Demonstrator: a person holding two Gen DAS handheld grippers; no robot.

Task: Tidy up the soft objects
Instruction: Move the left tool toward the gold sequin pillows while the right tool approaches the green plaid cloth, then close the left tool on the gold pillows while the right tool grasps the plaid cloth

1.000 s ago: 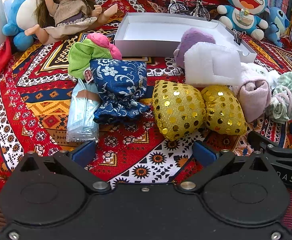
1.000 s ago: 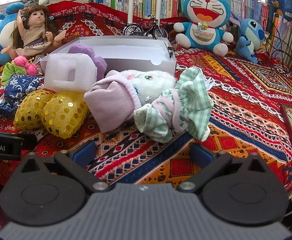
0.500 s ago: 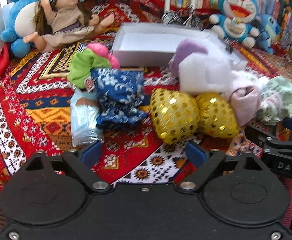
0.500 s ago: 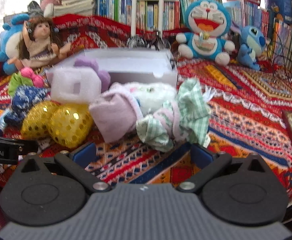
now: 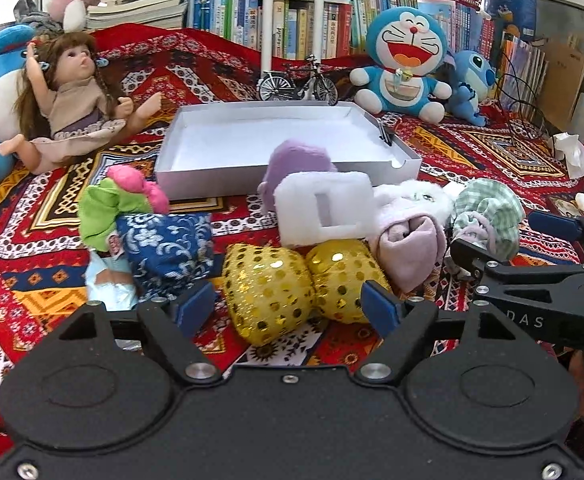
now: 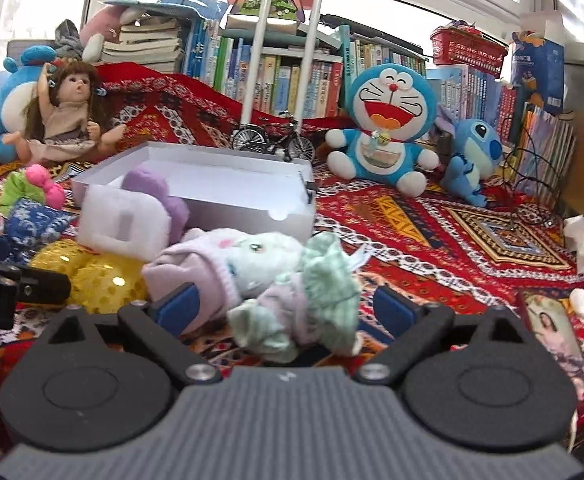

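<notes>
nothing is sorted yet: the white box [image 5: 284,136] sits empty while the soft toys [image 5: 299,276] lie piled before it, the left gripper [image 5: 290,304], jaws just narrowing, and right gripper [image 6: 288,310] both parted, holding nothing

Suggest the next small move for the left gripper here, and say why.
Probably ease the left gripper forward and down onto the gold sequined cushion. Its jaws have just been closing, yet the pads do not press on the cushion. The white box behind holds nothing, and the soft things all lie on the patterned cloth.
</notes>
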